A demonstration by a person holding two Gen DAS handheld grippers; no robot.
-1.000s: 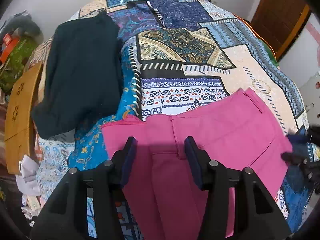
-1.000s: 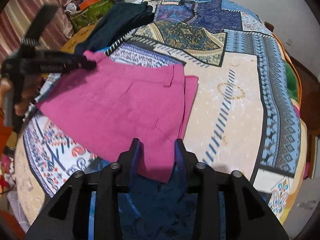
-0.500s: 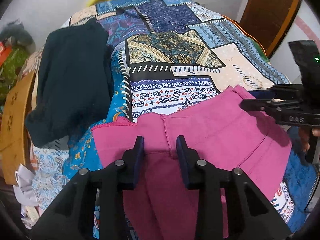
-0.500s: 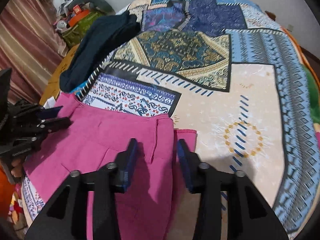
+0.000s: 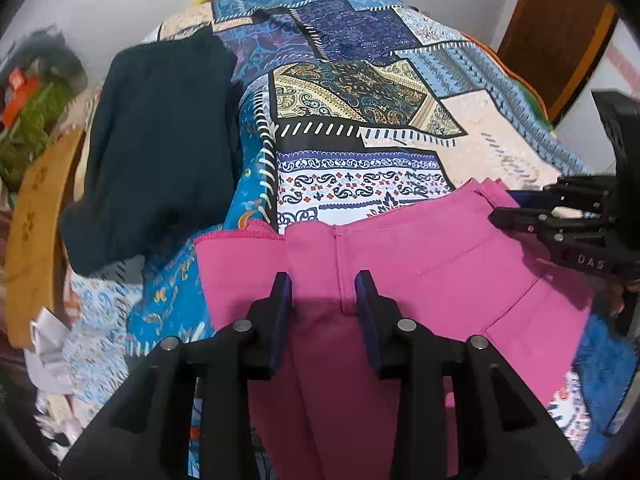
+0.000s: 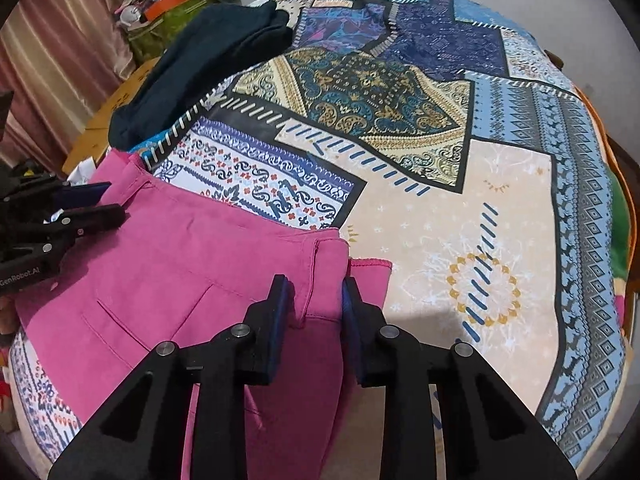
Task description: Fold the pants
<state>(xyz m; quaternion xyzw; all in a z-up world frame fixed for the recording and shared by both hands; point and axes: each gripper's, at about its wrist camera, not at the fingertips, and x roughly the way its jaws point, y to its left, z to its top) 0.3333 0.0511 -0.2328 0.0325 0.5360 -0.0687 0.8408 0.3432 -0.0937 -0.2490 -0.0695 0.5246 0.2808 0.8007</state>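
Pink pants [image 5: 420,276] lie on a patterned bedspread [image 5: 360,112], folded lengthwise, the waistband edge toward the far side. My left gripper [image 5: 324,284] is above the pink fabric near its left end, jaws partly apart, fabric beneath them. My right gripper [image 6: 314,288] is over the pants [image 6: 192,276] at their right end near a belt loop, jaws partly apart. Whether either grips cloth I cannot tell. The right gripper shows from the side in the left wrist view [image 5: 520,208]; the left gripper shows in the right wrist view [image 6: 108,204].
A dark folded garment [image 5: 156,148] lies at the far left of the bed, also in the right wrist view [image 6: 208,60]. A wooden chair [image 5: 32,216] and clutter stand left of the bed. A brown door [image 5: 556,28] is at the far right.
Both grippers moved in over the ends of the pants, the right one swinging from the near edge to the waistband end. The left jaws narrowed from wide open.
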